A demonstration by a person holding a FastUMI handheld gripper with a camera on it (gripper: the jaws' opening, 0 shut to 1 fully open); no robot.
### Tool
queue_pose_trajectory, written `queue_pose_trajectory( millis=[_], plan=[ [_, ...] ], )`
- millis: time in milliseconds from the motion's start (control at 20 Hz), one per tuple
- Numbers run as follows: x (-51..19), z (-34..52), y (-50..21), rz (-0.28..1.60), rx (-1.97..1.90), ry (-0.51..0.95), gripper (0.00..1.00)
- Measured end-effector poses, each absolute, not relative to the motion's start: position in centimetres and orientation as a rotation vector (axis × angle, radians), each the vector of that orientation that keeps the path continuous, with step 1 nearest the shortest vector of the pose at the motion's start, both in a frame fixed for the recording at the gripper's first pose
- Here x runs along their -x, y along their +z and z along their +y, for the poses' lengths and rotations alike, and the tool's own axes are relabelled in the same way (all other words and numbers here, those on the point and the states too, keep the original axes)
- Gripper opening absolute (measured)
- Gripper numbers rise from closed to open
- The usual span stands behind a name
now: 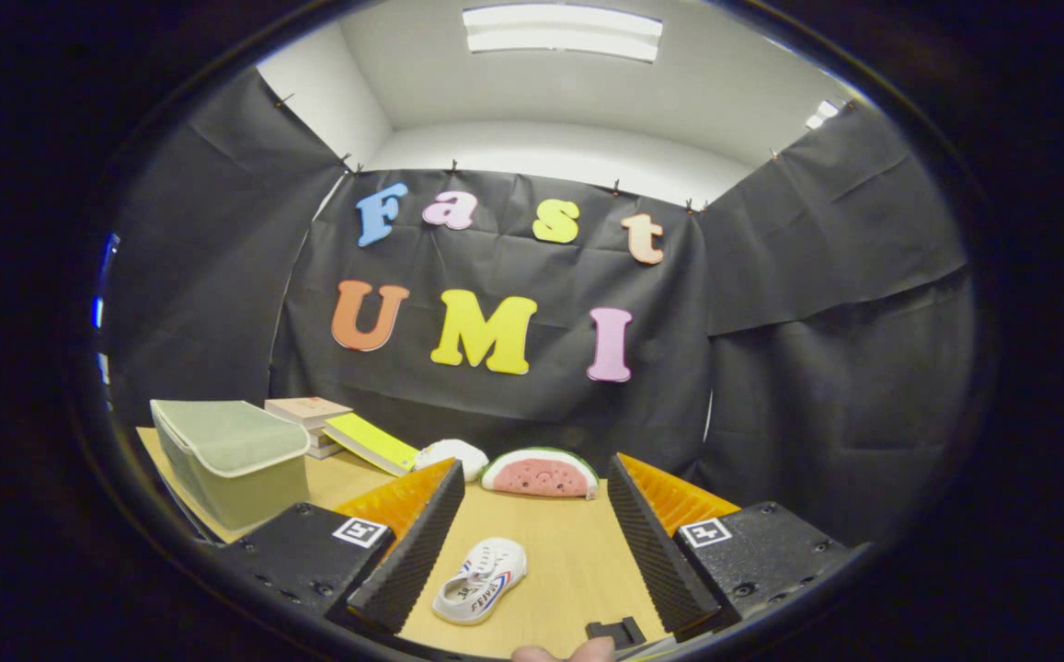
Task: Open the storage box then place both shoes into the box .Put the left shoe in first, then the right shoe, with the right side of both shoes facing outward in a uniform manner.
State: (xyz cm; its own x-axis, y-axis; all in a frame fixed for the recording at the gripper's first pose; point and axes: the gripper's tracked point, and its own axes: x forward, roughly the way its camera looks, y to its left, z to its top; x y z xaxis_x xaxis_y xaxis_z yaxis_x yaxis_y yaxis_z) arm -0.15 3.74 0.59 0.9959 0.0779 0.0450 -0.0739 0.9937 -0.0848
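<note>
Gripper view: gripper (532, 538) spread wide, holding nothing; small white shoe (480, 581) between the fingers looks light and soft; likely best pinched across its heel collar.

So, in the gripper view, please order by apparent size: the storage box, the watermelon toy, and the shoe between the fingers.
1. storage box, largest.
2. watermelon toy.
3. shoe, close to the toy; it lies nearer the camera, so that ranking is unsure.
The gripper is open, empty.
</note>
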Motion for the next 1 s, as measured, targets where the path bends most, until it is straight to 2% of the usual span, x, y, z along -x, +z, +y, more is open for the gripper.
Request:
queue_pose_trajectory(
  millis=[600,1000],
  plan=[
    [-1.2,11.0,-1.6,0.036,-0.039,0.285,1.0],
    [-2.5,21.9,-3.5,0.127,-0.215,0.57,1.0]
  ],
)
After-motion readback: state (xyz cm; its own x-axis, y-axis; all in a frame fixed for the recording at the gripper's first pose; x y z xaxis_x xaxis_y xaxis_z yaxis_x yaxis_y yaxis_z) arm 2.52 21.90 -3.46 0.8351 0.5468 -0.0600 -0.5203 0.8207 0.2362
